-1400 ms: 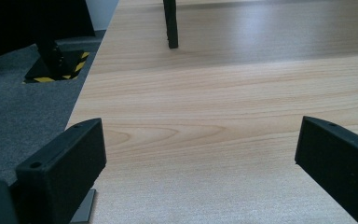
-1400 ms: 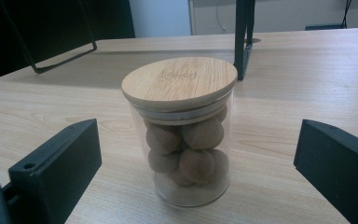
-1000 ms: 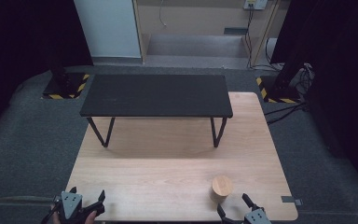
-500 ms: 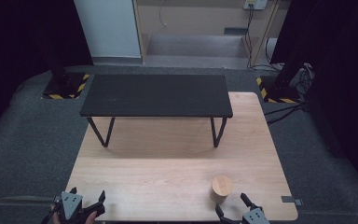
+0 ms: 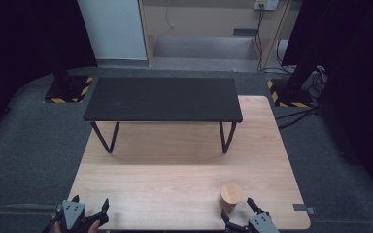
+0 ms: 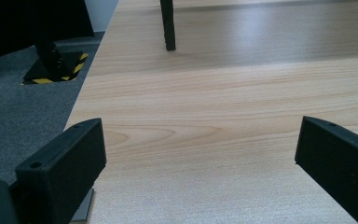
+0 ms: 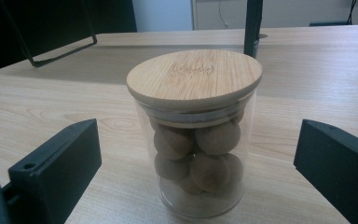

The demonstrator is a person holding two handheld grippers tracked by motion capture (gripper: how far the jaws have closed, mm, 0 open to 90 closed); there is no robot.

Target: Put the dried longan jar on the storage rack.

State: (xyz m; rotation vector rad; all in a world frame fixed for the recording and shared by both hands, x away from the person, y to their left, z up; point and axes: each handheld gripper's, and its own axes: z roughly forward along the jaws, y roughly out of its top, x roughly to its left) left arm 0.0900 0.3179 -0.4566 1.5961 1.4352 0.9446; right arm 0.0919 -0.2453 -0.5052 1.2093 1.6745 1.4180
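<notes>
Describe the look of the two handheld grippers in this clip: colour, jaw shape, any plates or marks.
Both are black with grey tops. The left gripper carries a grey three-cornered plate with small dark holes; the right gripper has a similar grey plate. In the gripper views, each has two thick, blocky matte-black jaws with slanted tops, and the one at the left of each view shows a small round screw hole.

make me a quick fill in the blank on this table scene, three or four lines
1. The glass jar is closed with a ____ lid.
2. The jar stands nearest the ____ tongs.
3. The jaws of the left tongs stand ____, with nothing between them.
4. The black bench stands at the table's ____ end.

Missing words: wooden; right; open; far
</notes>
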